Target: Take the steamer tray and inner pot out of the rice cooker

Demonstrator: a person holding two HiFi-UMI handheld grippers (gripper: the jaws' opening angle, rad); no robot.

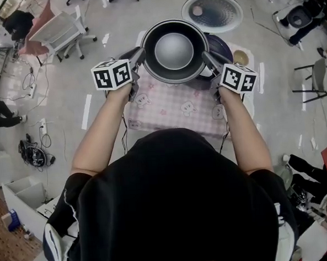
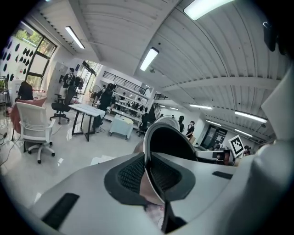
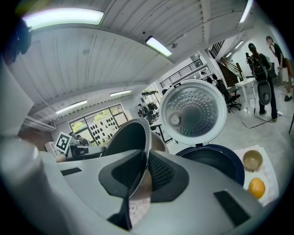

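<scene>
Head view, left claw (image 1: 140, 52), right claw (image 1: 206, 55) gripping pot (image 1: 174, 50)

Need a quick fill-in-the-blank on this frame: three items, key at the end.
1. The left gripper and the right gripper each clamp the inner pot by its ___.
2. The lid of the rice cooker stands ___.
3. Beside the cooker, next to a small bowl, lies an ___.
Missing words: rim; open; orange.
</scene>
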